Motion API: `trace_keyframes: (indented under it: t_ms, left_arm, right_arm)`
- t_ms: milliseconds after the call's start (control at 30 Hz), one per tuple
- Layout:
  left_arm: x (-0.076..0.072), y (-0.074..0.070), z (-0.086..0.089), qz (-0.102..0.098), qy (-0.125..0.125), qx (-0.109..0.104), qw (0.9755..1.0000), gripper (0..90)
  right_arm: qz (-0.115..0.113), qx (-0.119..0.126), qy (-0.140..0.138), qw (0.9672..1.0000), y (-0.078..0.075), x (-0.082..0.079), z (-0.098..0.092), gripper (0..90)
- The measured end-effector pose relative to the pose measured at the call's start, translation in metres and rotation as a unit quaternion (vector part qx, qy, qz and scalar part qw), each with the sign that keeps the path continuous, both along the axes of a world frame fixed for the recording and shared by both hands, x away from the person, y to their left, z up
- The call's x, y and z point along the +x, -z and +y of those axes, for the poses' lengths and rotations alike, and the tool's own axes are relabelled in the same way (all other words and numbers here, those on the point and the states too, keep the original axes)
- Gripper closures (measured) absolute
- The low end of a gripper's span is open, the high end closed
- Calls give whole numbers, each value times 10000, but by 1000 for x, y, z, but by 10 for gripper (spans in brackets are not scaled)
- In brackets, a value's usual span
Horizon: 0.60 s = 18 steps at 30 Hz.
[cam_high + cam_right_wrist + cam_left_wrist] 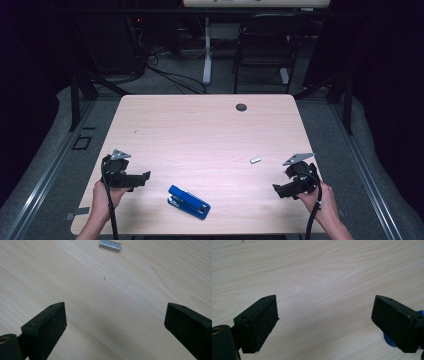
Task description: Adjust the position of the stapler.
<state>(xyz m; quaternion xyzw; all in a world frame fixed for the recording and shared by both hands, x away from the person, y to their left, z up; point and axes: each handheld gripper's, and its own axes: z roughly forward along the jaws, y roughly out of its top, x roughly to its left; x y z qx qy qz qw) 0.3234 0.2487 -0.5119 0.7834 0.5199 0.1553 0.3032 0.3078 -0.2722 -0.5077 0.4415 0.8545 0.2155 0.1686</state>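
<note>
**Blue stapler waited between two open grippers**

Nearest the bottom edge of the high view, two hands came up from below, each holding a hand-held gripper just above the desk (210, 125). The left hand-held gripper (146, 176) sat at the lower left, pointing level toward the right of the frame, its jaws spread wide with nothing between them. The right hand-held gripper (276, 190) sat at the lower right, angled toward the left, its jaws likewise wide apart and empty.

Between them, low in the centre of the frame, lay the blue stapler (188, 201), flat on the desk and turned on a slant. In the left gripper view a sliver of it (390, 342) showed behind the jaw at the lower right. It was probably stiff and fairly weighty for its size, with smooth sides that could slip; a grip across the narrow width of its body, near the middle, seemed safest.

Farther up and to the right lay a small strip of staples (255, 160), also seen at the top of the right gripper view (110, 245). It looked light and apt to break apart, so it would want a gentle pinch on its long sides.

Near the desk's far edge sat a round dark cap (241, 107).
</note>
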Motion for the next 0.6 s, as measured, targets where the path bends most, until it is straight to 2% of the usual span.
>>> trace_keyframes:
  t_ms: [100,200,233,333,600]
  left_arm:
    - [-1,2,-1,85,86,33,9999,73]
    - [-3,2,-2,88,100,62,9999,73]
    - [-3,2,-2,100,131,53,9999,72]
    - [-2,3,-5,213,219,61,9995,80]
    - [-3,9,-18,369,529,252,9976,113]
  right_arm:
    - [-3,-17,-49,10000,0,1,1,54]
    - [-58,-30,-72,10000,0,2,5,71]
    - [-35,-110,-104,9999,-1,2,5,71]
    - [3,-101,-140,9999,2,3,7,75]
    - [15,-69,-111,9999,2,4,6,81]
